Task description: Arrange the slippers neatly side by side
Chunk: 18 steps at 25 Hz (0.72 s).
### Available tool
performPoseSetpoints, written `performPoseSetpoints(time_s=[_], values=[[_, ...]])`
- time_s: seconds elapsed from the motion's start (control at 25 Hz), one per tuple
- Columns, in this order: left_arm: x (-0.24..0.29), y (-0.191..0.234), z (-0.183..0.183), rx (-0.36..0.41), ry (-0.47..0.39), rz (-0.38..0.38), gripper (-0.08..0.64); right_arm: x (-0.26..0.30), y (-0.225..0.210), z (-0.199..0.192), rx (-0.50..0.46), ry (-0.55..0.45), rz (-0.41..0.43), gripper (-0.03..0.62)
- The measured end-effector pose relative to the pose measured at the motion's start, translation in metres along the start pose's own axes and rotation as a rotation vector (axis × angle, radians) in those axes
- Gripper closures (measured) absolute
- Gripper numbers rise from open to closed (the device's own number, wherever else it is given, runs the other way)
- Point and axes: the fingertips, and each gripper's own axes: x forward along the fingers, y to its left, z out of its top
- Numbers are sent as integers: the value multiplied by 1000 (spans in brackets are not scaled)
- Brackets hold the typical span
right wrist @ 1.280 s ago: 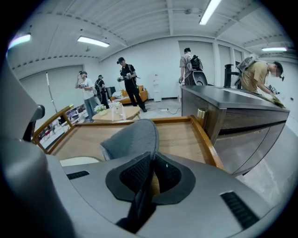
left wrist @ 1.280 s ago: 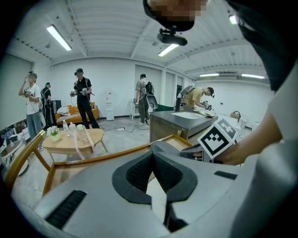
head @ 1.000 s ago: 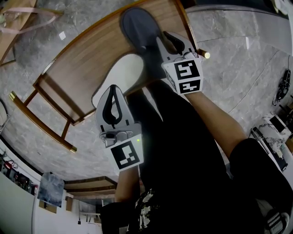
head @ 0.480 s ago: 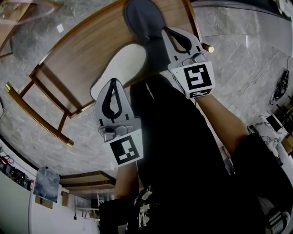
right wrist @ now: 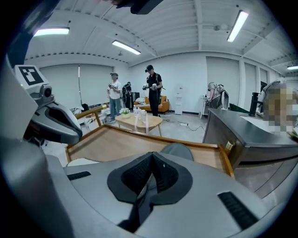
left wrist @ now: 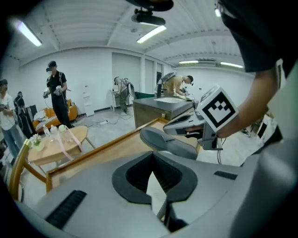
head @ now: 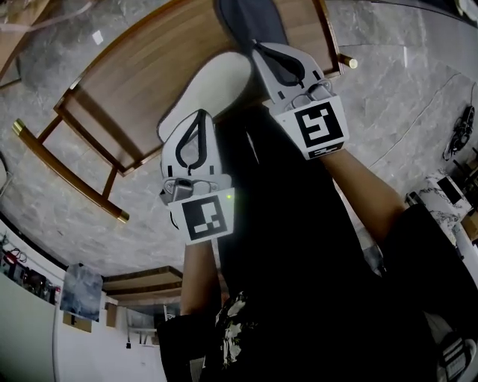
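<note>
The left gripper [head: 200,116] pinches the soft white slipper [head: 215,83], the right gripper [head: 258,49] pinches the dark grey slipper [head: 250,19] — lining them up side by side is not done yet.

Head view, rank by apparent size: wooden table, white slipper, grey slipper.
1. Wooden table, clearly largest.
2. White slipper.
3. Grey slipper, though cropped by the frame's top edge, so 2 versus 3 is unsure.
</note>
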Motion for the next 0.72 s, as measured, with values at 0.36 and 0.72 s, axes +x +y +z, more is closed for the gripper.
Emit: performPoseSetpoints(time_s=[0.36,0.72], values=[[20,-25,-46,117,172,-174,427,-5,3,-27,66,17,-59,594],[38,-36,-83,365,334,-260,345,-10,-3,-34,120,6,-134,594]])
